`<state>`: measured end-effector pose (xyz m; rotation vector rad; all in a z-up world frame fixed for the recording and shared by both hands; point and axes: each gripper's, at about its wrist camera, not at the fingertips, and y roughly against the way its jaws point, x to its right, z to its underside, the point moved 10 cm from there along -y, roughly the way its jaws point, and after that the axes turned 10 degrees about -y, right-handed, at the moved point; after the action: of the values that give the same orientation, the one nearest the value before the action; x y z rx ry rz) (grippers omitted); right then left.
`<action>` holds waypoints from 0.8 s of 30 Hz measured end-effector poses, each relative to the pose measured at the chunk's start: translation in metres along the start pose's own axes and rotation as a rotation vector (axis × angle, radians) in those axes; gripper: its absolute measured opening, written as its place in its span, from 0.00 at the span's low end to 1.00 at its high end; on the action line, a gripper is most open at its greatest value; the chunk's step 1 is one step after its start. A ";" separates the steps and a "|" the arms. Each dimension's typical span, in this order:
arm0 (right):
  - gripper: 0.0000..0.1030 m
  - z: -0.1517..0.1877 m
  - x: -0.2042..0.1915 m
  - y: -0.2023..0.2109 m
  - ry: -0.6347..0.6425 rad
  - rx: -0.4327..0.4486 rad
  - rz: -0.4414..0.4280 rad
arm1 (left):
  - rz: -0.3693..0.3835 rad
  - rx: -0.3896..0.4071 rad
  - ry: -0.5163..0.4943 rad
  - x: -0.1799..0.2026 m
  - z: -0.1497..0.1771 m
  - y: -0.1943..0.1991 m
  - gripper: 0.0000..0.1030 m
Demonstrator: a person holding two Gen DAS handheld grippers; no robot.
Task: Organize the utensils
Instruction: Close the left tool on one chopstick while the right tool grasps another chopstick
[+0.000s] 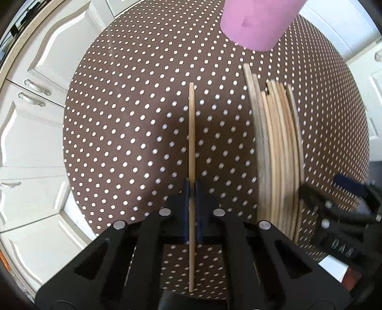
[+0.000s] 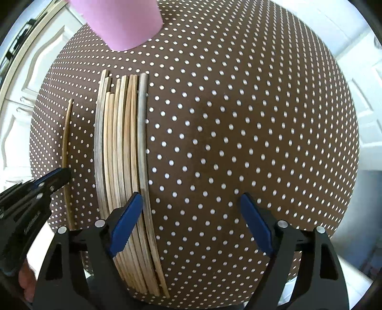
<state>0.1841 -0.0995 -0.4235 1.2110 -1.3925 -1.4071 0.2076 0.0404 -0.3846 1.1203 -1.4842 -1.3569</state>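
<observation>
Wooden and thin, a single chopstick (image 1: 191, 152) is pinched between the closed jaws of the left gripper (image 1: 193, 193), about at its lower third, and it points straight ahead toward a pink cup (image 1: 257, 21) at the far side. Whether the stick is lifted or only rests on the surface, I cannot tell from these views.

Just to its right lies the bundle of chopsticks (image 2: 124, 152), many sticks side by side, roughly parallel, with uneven far ends. One grey, worn stick sits at the right edge of the bundle. The right gripper (image 2: 191, 221) has its jaws wide apart and holds nothing; its left finger lies over the near part of the bundle, the other finger is well to the right above bare cloth. If that finger presses on the sticks or only hovers, I cannot say.

Everything lies on a round tabletop (image 2: 238, 133) covered with brown cloth with white dots. White cabinet doors (image 1: 31, 119) are behind it on the left.

To my judgement, the step in hand is moving one stick into the cup, and most sticks are not yet stored. The next move calls for tilting the stick upright over the cup opening before letting it go, without knocking the cup over.
</observation>
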 end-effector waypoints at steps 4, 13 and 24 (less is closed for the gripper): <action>0.68 -0.003 -0.001 0.003 -0.018 0.016 0.031 | 0.011 -0.021 0.038 -0.007 0.007 -0.003 0.07; 0.49 -0.019 -0.003 0.009 0.034 0.049 0.052 | -0.081 -0.086 0.025 0.004 -0.002 -0.013 0.07; 0.51 -0.045 -0.018 0.015 0.013 0.063 0.042 | 0.014 -0.063 0.157 -0.014 -0.027 -0.004 0.05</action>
<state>0.2305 -0.0935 -0.4038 1.2217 -1.4543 -1.3331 0.2378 0.0465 -0.3863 1.1471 -1.3255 -1.2675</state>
